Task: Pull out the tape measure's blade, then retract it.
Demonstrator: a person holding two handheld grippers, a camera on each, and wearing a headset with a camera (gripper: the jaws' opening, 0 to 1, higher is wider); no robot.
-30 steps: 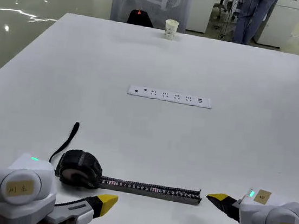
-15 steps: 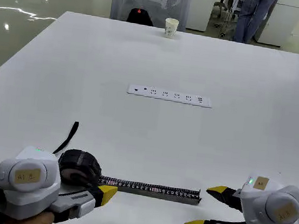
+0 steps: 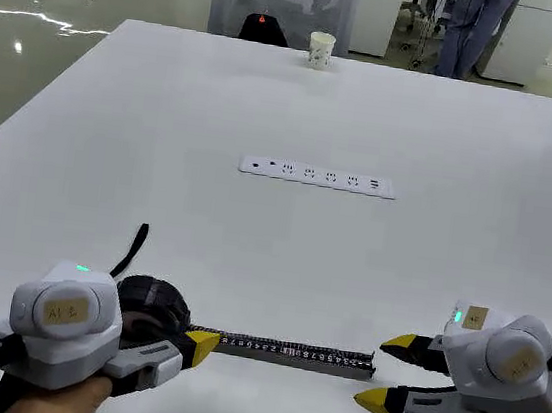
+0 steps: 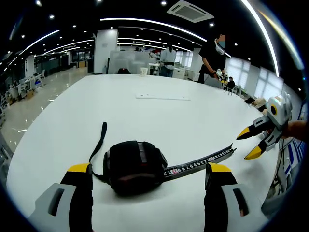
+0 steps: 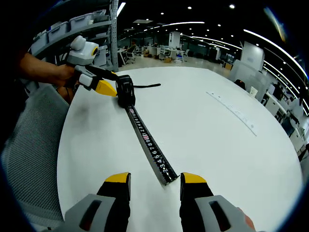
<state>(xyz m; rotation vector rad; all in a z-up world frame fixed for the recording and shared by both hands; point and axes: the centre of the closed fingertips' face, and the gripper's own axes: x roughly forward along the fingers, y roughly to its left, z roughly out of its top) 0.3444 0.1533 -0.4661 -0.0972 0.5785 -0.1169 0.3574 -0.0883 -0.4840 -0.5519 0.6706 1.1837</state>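
A black tape measure case [image 3: 155,305] lies on the white table [image 3: 268,105] with its blade [image 3: 293,351] pulled out to the right. My left gripper [image 3: 173,327] is open around the case; in the left gripper view its yellow fingertips [image 4: 79,169] stand on either side of the case [image 4: 135,164], apart from it. My right gripper [image 3: 386,373] is open just right of the blade's end. In the right gripper view the blade tip [image 5: 166,180] lies between my gripper's [image 5: 155,179] tips, and the case [image 5: 125,91] is far off.
A white power strip [image 3: 317,176] lies mid-table and a paper cup [image 3: 320,50] stands at the far edge. The case's black wrist strap [image 3: 130,249] trails away to the upper left. A person [image 3: 469,29] stands beyond the table.
My left gripper has moved forward until its fingers straddle the case. My right gripper has edged toward the blade's end. The tape measure has stayed in place.
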